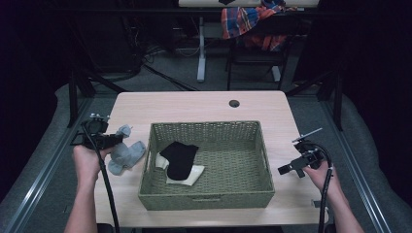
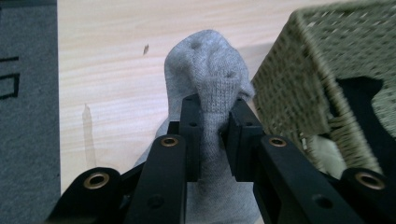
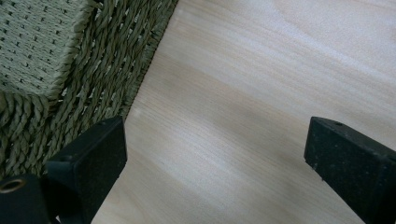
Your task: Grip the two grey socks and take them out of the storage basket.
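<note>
Clamping the grey sock (image 2: 205, 70), the left gripper (image 2: 215, 123) has both jaws pressed together on a fold of the knit, with the toe end bulging out just beyond the jaw tips. From above, the grey sock (image 1: 125, 151) lies bunched on the worktop (image 1: 204, 104) directly ahead of the left gripper (image 1: 118, 139), and its free end trails back beside the person's left hand (image 1: 87, 160). Just past the sock, on the side away from the hand, stands the woven basket (image 1: 145, 189); its near corner (image 2: 289, 79) shows close beside the jaws in the left gripper view. Inside the basket lie a black sock (image 1: 180, 158) and, under it, a cream sock (image 1: 189, 174). On the far side of the basket from the left gripper, the right gripper (image 1: 287, 169) is held over bare worktop with its jaws set wide apart and nothing between them; the basket wall (image 3: 93, 70) is just beside one jaw in the right gripper view.
</note>
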`<action>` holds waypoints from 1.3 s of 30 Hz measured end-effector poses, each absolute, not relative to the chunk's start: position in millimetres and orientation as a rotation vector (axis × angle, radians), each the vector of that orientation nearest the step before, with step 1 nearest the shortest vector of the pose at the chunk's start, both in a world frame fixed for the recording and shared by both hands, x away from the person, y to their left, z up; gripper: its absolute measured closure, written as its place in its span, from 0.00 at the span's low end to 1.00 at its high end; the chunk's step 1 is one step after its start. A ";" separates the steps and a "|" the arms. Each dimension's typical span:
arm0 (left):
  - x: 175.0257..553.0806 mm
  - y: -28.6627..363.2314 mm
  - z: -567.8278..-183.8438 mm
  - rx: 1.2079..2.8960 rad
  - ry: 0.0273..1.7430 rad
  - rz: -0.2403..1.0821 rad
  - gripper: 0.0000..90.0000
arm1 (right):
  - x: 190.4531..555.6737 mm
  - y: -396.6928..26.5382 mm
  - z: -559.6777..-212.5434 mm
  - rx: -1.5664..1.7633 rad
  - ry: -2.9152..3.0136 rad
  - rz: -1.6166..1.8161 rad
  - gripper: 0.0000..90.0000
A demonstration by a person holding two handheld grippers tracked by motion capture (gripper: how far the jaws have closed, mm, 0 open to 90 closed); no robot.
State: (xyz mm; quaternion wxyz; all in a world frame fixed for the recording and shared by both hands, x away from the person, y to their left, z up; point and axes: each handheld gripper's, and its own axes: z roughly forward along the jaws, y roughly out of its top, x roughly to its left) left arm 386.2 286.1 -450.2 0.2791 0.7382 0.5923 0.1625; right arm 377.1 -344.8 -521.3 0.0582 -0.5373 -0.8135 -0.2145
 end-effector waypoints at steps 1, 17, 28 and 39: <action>387.3 286.3 -453.4 1.993 1.595 0.426 0.88 | 376.3 -343.8 -522.2 -1.651 -2.454 -0.670 0.06; 403.7 286.8 -499.2 2.088 1.689 0.330 0.86 | 376.4 -344.2 -521.4 -1.631 -2.462 -0.659 0.06; 408.0 289.0 -506.7 2.122 1.784 0.322 0.39 | 375.6 -343.4 -521.6 -1.655 -2.454 -0.667 0.06; 387.9 293.8 -462.0 2.016 1.735 0.462 0.00 | 377.2 -344.6 -520.5 -1.618 -2.467 -0.649 0.06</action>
